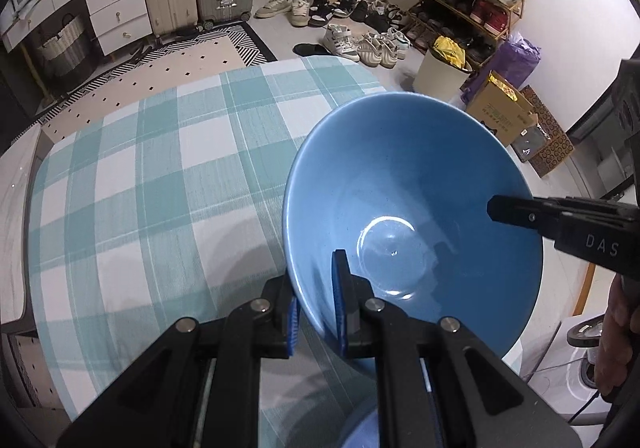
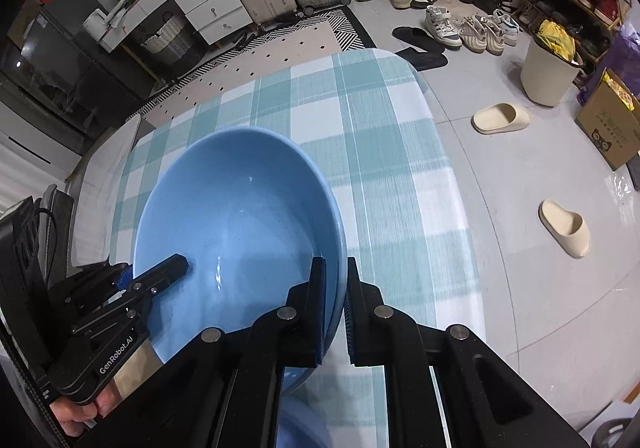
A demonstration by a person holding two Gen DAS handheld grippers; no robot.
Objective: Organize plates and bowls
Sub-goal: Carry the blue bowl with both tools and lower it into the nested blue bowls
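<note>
Bowl (image 1: pixel 412 208) hangs above the table (image 1: pixel 160 188); left gripper (image 1: pixel 316 312) and right gripper (image 2: pixel 333 312) clamp opposite rims; both equally near.

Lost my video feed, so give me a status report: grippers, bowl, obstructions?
Left gripper and right gripper both shut on blue bowl rim, opposite sides. Bowl above checked tablecloth. Nothing in the way.

left wrist: steep down, close | right wrist: same | shared: bowl (image 1: pixel 412 208), table (image 1: pixel 160 188)
</note>
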